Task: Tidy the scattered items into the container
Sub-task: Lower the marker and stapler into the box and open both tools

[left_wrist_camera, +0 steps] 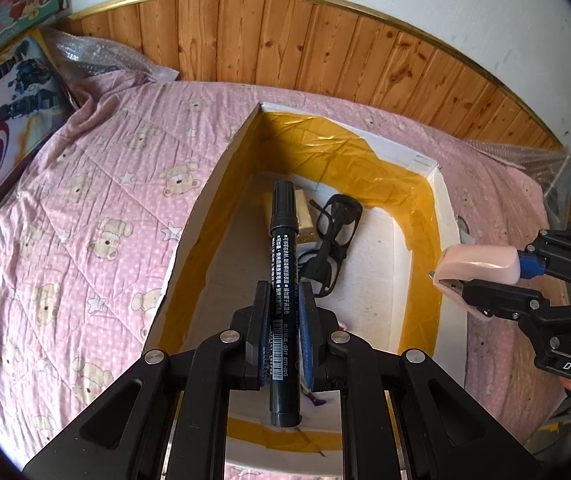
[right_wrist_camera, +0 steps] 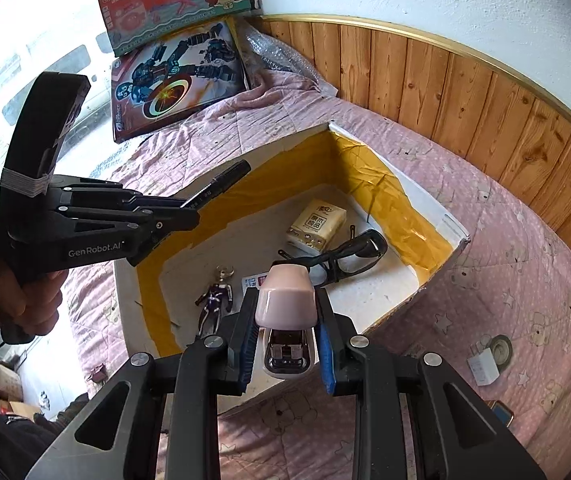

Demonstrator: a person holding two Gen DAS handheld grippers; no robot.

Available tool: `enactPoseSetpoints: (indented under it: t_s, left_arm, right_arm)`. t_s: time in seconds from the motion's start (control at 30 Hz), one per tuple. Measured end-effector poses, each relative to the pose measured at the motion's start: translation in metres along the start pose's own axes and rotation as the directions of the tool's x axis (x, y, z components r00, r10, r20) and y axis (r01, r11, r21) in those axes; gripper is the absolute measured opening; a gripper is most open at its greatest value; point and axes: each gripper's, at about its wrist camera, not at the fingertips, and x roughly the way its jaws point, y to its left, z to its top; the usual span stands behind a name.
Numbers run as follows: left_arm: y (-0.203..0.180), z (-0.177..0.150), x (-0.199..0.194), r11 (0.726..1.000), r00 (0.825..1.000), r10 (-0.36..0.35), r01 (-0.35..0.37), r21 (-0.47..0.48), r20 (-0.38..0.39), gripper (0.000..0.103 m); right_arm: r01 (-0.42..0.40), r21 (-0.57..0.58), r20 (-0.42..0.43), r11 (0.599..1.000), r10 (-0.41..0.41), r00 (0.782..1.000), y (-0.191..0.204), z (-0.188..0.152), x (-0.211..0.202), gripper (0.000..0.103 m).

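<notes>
A white box (left_wrist_camera: 221, 168) lined with yellow tape lies open on the pink bedspread; it also shows in the right wrist view (right_wrist_camera: 451, 216). My left gripper (left_wrist_camera: 284, 300) is shut on a black marker (left_wrist_camera: 283, 220) and holds it over the box; the same marker (right_wrist_camera: 221, 184) shows in the right wrist view. My right gripper (right_wrist_camera: 287, 312) is shut on a pink stapler (right_wrist_camera: 287, 296), above the box's near edge; the stapler (left_wrist_camera: 481, 264) also shows in the left wrist view. Inside the box lie black glasses (right_wrist_camera: 349, 258), a tissue pack (right_wrist_camera: 317, 224) and a small figure (right_wrist_camera: 215, 304).
A tape roll (right_wrist_camera: 499, 350) and a small white block (right_wrist_camera: 483, 366) lie on the bedspread right of the box. Two toy boxes (right_wrist_camera: 177, 80) lean at the bed's far left. A wood-panelled wall (left_wrist_camera: 325, 48) runs behind the bed.
</notes>
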Motion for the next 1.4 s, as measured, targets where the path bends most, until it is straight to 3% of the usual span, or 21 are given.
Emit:
enactPoseSetpoints:
  t_s: [0.77,0.93,1.4]
  left_arm:
    - [0.012,0.038,0.074,0.999,0.984,0.019,-0.025,-0.031,-0.180,0.013]
    - [0.020,0.041,0.090,0.997,0.976,0.027,-0.042,-0.067,-0.218,0.018]
    - [0.022,0.033,0.067,0.996,0.985,0.015,-0.030,-0.088,-0.172,0.029]
  right_arm:
    - [0.061,-0.108,-0.200,0.992,-0.082,0.976,-0.028,0.027,0.067,0.027]
    - [0.088,-0.090,-0.226,0.992,-0.107,0.968,-0.036,0.027,0.077,0.028]
    - [0.052,0.004,-0.171,0.999,-0.051,0.984,-0.032,0.013,0.061,0.028]
